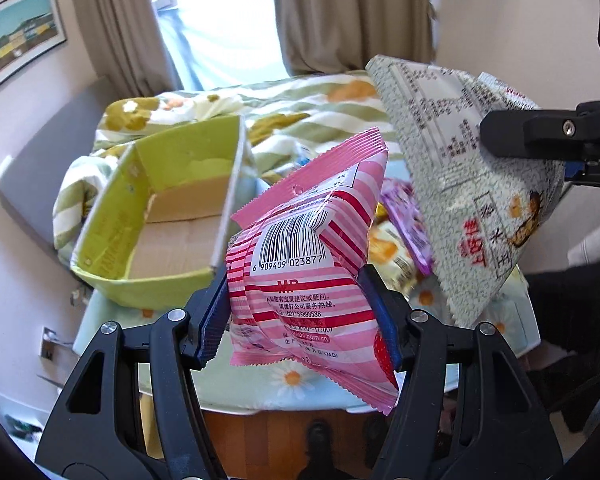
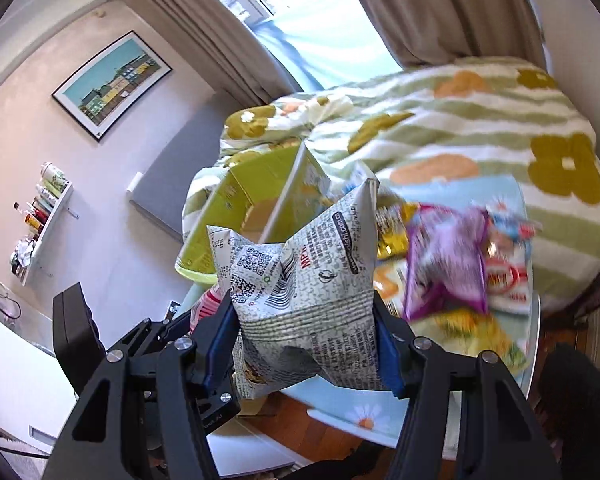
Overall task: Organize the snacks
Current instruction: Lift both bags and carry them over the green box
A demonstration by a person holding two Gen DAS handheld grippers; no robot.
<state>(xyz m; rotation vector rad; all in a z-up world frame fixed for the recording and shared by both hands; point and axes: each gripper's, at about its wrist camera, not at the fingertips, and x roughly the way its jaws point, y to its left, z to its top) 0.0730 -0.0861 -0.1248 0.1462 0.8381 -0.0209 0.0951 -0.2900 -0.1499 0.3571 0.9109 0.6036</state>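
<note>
the left gripper (image 1: 300, 312) squeezes a pink bag (image 1: 308, 276) and the right gripper (image 2: 306, 340) squeezes a grey bag (image 2: 304, 300), both up in the air. the green box (image 1: 112, 236) looks empty. more snacks (image 2: 448, 264) wait on the table.

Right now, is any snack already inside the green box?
No, the green box shows only its bare cardboard bottom in the left wrist view.
</note>
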